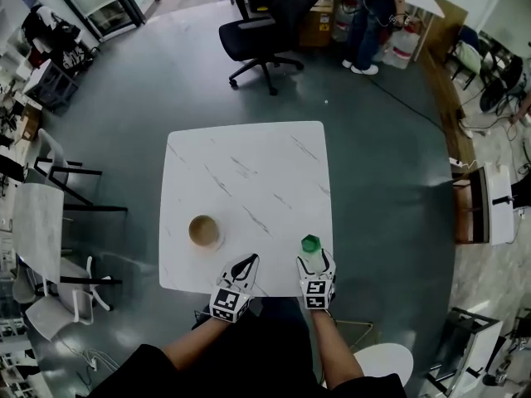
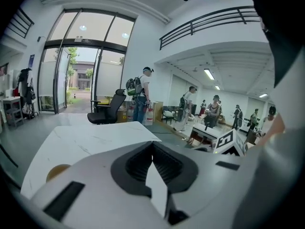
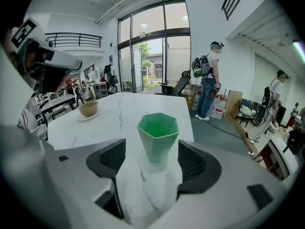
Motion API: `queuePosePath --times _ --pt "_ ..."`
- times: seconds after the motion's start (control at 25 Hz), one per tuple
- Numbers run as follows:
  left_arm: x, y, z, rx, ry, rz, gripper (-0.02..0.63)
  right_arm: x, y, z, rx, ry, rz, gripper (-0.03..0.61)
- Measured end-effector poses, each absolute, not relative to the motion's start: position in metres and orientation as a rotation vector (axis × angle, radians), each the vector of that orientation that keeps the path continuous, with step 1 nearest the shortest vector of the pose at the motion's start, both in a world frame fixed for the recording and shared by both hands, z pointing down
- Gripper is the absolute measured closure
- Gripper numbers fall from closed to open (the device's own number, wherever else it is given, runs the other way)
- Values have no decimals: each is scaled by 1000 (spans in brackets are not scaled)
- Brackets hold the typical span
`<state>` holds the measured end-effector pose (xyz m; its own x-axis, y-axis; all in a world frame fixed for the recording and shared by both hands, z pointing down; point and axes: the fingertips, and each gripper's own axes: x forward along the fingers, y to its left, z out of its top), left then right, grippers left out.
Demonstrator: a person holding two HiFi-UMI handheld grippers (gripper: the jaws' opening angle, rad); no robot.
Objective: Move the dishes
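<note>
A green hexagonal cup (image 1: 310,244) (image 3: 158,135) stands upright near the front right edge of the white marble table (image 1: 249,172). My right gripper (image 1: 314,262) (image 3: 152,160) is open, with the cup between its jaws and a gap on either side. A brown bowl (image 1: 203,230) (image 3: 88,108) (image 2: 56,172) on a pale saucer sits at the front left. My left gripper (image 1: 246,264) (image 2: 152,145) is at the front edge, right of the bowl, shut with nothing in it.
A black office chair (image 1: 257,36) stands beyond the table's far edge. A person (image 1: 365,23) stands at the back right by boxes. Another table (image 1: 37,222) and chairs (image 1: 66,297) are on the left. A white shelf unit (image 1: 494,206) is to the right.
</note>
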<state>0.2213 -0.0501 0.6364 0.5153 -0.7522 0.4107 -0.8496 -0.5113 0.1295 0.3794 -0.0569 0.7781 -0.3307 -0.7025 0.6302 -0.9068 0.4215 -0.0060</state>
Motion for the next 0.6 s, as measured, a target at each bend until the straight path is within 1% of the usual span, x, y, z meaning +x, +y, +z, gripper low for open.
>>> queuePosePath --times 0.36,0.48,0.6 --pt "153 -33 644 2397 -1328 369 595 364 -27 752 1534 -2069 513 233" --pt "118 -31 646 2349 -1345 328 595 337 -25 736 1604 -2082 536 235" --pt "78 -29 649 2314 -1371 312 595 288 -29 723 1596 -2133 551 235"
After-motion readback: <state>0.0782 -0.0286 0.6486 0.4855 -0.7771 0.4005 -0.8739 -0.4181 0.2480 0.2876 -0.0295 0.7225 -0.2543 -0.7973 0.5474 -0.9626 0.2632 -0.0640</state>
